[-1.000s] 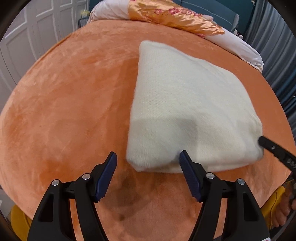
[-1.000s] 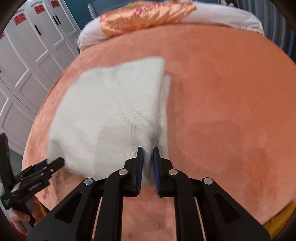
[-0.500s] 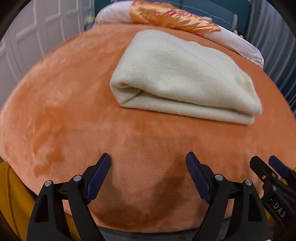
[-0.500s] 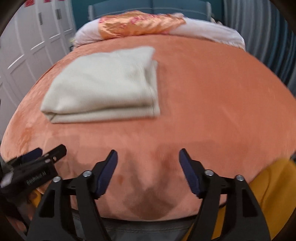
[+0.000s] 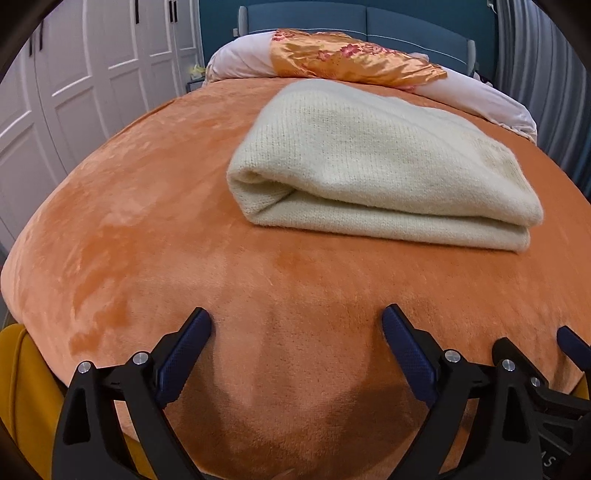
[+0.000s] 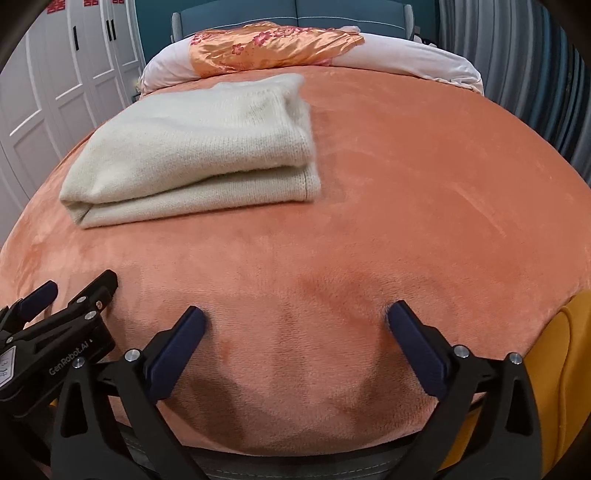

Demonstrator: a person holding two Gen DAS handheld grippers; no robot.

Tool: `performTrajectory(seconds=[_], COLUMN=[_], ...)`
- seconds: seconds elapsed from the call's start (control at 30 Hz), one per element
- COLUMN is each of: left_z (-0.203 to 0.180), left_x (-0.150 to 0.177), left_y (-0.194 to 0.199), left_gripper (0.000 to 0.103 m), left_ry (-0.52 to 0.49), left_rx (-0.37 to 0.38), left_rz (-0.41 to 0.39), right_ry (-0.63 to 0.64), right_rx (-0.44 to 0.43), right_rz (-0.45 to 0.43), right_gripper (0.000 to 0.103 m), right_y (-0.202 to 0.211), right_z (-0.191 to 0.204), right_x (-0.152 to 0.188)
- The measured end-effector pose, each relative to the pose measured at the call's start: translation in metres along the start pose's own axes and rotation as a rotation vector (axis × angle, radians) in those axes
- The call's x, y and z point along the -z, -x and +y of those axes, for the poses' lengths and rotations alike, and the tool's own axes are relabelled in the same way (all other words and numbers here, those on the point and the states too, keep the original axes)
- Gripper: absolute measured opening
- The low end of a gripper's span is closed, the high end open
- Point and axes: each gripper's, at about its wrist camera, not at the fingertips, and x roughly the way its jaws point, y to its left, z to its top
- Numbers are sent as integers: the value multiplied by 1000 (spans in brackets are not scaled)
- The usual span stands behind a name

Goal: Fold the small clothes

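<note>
A cream knitted garment point(image 5: 380, 162) lies folded into a thick rectangle on the orange bedspread point(image 5: 147, 221), in the middle of the bed; the right wrist view has the garment point(image 6: 199, 147) at upper left. My left gripper point(image 5: 295, 325) hovers over the bed's near edge, well short of the garment, its jaws opening wide with nothing between them. My right gripper point(image 6: 295, 317) hangs beside it, jaws also opening and empty. Each gripper shows at the edge of the other's view: the right gripper point(image 5: 539, 350), the left gripper point(image 6: 79, 286).
An orange flowered satin pillow point(image 5: 351, 59) and a pale duvet roll point(image 6: 406, 55) lie at the head of the bed before a blue headboard point(image 5: 369, 22). White wardrobe doors point(image 5: 74, 74) stand left, grey curtains point(image 6: 517, 55) right. Yellow fabric point(image 6: 569, 369) shows below the bed's edge.
Both grippers let go of the garment, pulled back toward the bed's near edge and sank. The right jaws went from shut to wide open; the left jaws widened. The garment now rests folded.
</note>
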Motion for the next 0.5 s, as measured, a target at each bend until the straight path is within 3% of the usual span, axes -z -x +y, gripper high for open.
performTrajectory(seconds=[0.5], left_z=[-1], left_x=[3], left_y=[-1], left_gripper=[98], left_ry=[17], left_rx=[-15], left_rz=[1], right_ry=[4], right_rx=[12], right_rz=[0], right_gripper=[98], right_y=[3], right_z=[8], right_x=[5])
